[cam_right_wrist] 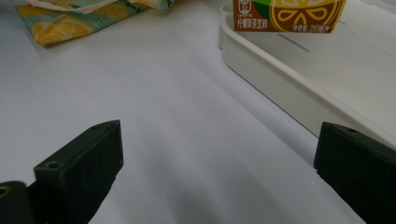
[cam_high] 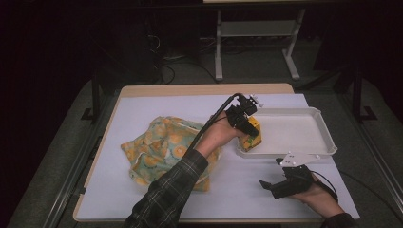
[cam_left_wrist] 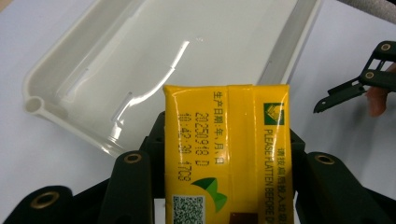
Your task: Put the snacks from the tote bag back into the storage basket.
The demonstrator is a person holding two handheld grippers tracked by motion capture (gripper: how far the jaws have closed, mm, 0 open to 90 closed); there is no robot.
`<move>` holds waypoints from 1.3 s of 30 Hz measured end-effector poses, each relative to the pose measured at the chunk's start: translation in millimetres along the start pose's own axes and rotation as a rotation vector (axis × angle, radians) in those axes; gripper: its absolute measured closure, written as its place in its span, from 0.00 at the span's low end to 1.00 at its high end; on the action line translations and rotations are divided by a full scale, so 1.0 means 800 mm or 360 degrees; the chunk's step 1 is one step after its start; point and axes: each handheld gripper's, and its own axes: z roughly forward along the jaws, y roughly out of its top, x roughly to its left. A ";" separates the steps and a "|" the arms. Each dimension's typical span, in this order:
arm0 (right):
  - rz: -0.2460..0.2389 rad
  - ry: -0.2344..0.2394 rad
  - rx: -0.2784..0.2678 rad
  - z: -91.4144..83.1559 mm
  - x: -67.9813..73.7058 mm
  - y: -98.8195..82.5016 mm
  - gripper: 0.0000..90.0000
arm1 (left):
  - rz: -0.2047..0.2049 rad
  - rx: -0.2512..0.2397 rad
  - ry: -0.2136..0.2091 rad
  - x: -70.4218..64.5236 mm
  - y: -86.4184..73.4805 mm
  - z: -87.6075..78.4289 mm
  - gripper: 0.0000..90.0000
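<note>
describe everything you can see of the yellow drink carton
The yellow drink carton is a small glossy box, printed with a date code, a QR code, a green logo and "please flatten before"; its front shows a lemon slice. The left claw grips it by its sides, holding it at the near left corner of the white tray. Whether it touches the tray cannot be told.

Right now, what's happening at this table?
The left claw is shut on a yellow drink carton and holds it at the near left corner of the white tray, which has nothing else in it. The right claw waits open above the table in front of the tray, gripping nothing. A lemon-print cloth bag lies crumpled on the table, to the left of the tray.
</note>
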 end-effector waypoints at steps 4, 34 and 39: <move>-0.0004 -0.0001 -0.0002 0.000 0.000 0.000 0.01 | 0.0002 0.0010 0.0000 0.000 -0.001 0.006 0.59; -0.0007 0.0004 0.0000 0.000 -0.001 0.000 0.01 | 0.0101 0.0096 -0.0014 -0.007 -0.001 0.044 0.55; -0.0008 0.0004 0.0002 0.000 -0.001 0.000 0.01 | 0.0105 0.0061 -0.0025 -0.008 0.000 0.040 0.51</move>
